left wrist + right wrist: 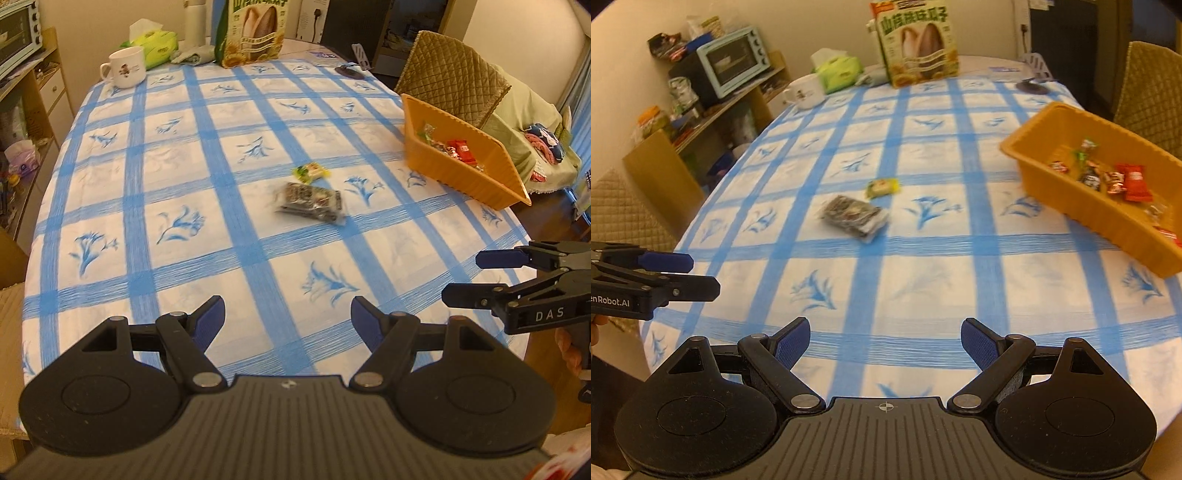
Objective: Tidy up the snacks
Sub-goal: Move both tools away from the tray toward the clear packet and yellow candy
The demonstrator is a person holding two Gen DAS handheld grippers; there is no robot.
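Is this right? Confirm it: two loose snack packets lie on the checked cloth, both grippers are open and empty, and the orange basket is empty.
Not quite. The orange basket is not empty: the right wrist view shows several wrapped snacks in it. The rest holds: two loose packets, dark and yellow-green, lie on the cloth, and the left gripper and right gripper are open and empty.

wrist views, angled down, sharing tablecloth [221,229]

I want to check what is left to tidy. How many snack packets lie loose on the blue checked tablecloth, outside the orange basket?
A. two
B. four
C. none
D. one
A: only a small yellow-green packet and a larger dark packet lie on the tablecloth, close together near its middle; the other snacks are already inside the orange basket.
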